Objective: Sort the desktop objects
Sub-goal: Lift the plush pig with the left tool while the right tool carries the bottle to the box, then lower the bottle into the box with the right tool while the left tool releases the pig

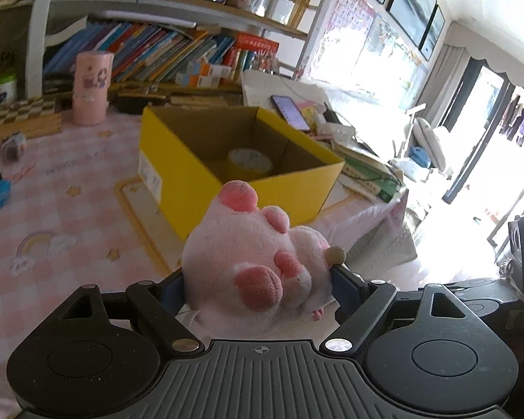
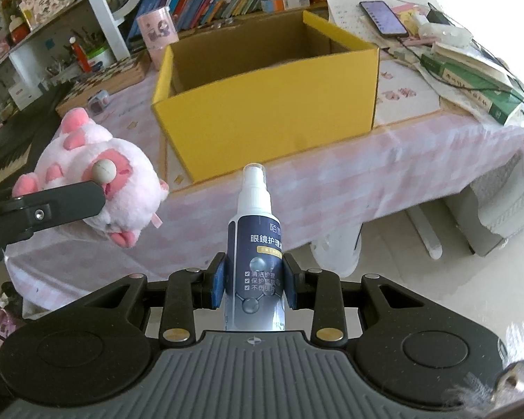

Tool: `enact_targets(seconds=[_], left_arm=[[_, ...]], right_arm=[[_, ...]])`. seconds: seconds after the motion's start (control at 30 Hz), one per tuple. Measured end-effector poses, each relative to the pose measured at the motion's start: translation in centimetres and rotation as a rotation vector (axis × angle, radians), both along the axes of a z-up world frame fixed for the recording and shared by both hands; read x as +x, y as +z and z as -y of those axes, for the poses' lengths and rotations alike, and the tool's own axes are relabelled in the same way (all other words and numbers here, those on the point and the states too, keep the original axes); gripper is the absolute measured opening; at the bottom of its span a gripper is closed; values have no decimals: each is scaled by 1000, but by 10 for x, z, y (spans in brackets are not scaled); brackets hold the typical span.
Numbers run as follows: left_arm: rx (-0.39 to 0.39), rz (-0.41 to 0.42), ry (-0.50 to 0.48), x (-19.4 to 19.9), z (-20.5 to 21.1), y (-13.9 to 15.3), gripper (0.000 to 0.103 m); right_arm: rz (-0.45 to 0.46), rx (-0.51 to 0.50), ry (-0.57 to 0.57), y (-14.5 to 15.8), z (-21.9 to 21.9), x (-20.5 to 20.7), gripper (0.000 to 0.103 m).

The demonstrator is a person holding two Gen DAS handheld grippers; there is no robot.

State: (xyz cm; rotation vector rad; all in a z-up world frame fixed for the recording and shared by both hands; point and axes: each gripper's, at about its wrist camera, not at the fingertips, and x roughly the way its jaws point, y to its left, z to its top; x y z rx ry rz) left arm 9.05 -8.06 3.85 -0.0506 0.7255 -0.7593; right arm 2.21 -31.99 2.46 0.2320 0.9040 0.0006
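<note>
My left gripper [image 1: 258, 286] is shut on a pink plush toy [image 1: 248, 251], its blue pads pressing the soft body from both sides. The same plush toy [image 2: 97, 181] shows in the right wrist view, held off the table's front edge by the left gripper's finger [image 2: 63, 199]. My right gripper [image 2: 255, 282] is shut on a white and dark blue spray bottle [image 2: 255, 244], upright between the pads. Ahead stands an open yellow cardboard box [image 1: 178, 178], also in the right wrist view as the yellow box [image 2: 269, 104]. A roll of tape [image 1: 249, 162] lies inside it.
A pink checked tablecloth [image 1: 70, 188] covers the table. A pink cylinder holder [image 1: 91, 87] and a chessboard [image 1: 21, 111] stand at the back left, with bookshelves behind. A phone [image 2: 384, 17], books [image 2: 471, 80] and cables lie right of the box. Small items [image 1: 12, 146] sit left.
</note>
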Motion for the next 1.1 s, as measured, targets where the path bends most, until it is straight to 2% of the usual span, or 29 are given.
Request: enact_targets(seconds=[0.2, 0.37, 0.63, 0.87, 1.0, 1.1], left_arm=[[5, 74, 45, 11, 30, 10, 85], [2, 154, 70, 25, 50, 26, 85], [61, 258, 126, 56, 92, 37, 86], [128, 261, 172, 87, 121, 22, 86], [165, 207, 185, 105, 134, 7, 86], [225, 175, 173, 112, 143, -6, 86]], right_arm=[[43, -19, 18, 10, 32, 23, 30], [111, -10, 27, 31, 64, 49, 30], [231, -16, 82, 64, 103, 102, 30], [257, -24, 161, 68, 116, 150, 30], [241, -22, 216, 60, 115, 174, 30], [221, -26, 256, 52, 112, 191, 30]])
